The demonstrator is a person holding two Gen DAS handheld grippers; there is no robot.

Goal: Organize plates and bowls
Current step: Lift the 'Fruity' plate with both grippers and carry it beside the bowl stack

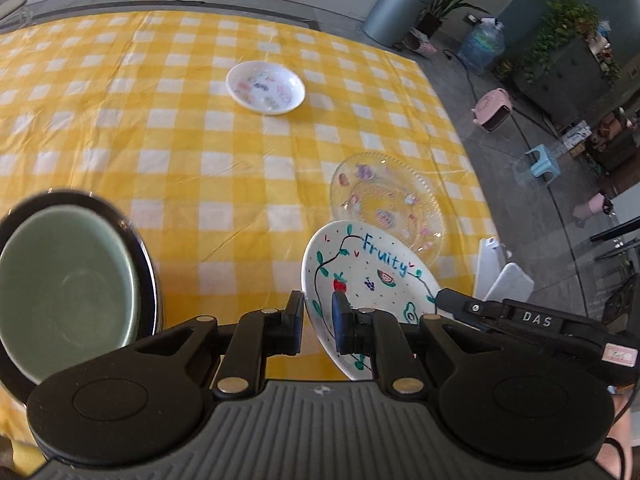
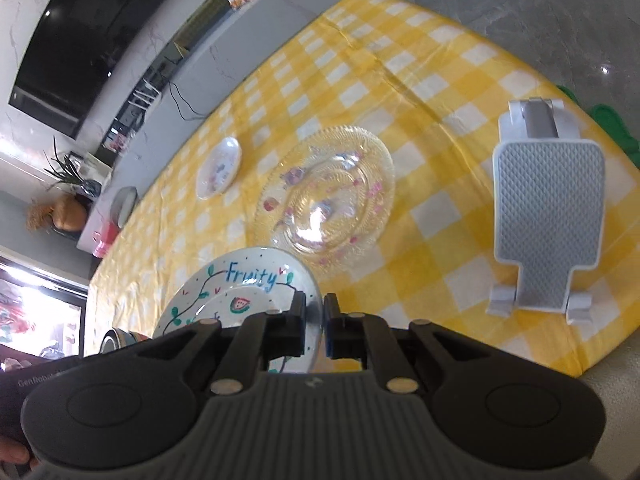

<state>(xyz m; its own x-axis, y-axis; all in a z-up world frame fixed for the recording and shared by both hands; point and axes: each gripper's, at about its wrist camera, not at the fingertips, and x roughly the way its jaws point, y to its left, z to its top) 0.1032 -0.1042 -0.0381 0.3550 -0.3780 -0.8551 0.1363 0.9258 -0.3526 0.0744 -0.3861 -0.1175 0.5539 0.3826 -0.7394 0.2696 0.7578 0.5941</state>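
Above the checked tablecloth (image 1: 200, 140), both claws (image 1: 318, 322) (image 2: 314, 328) pinch the half-hidden Fruity plate (image 1: 372, 268) (image 2: 240, 284).

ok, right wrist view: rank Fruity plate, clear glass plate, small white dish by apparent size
1. Clear glass plate, largest in the frame.
2. Fruity plate, close behind, but partly hidden by the right gripper and nearest the camera, so 1 versus 2 is unsure.
3. Small white dish, clearly smallest and farthest.

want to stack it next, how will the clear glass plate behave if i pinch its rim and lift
The clear glass plate looks rigid, so it likely won't flex. Its glossy, ribbed rim may slip between narrow tongs, so grip firmly. It is wide and probably heavy for a rim pinch, so it may tilt, as the Fruity plate does. Glass could chip if knocked.
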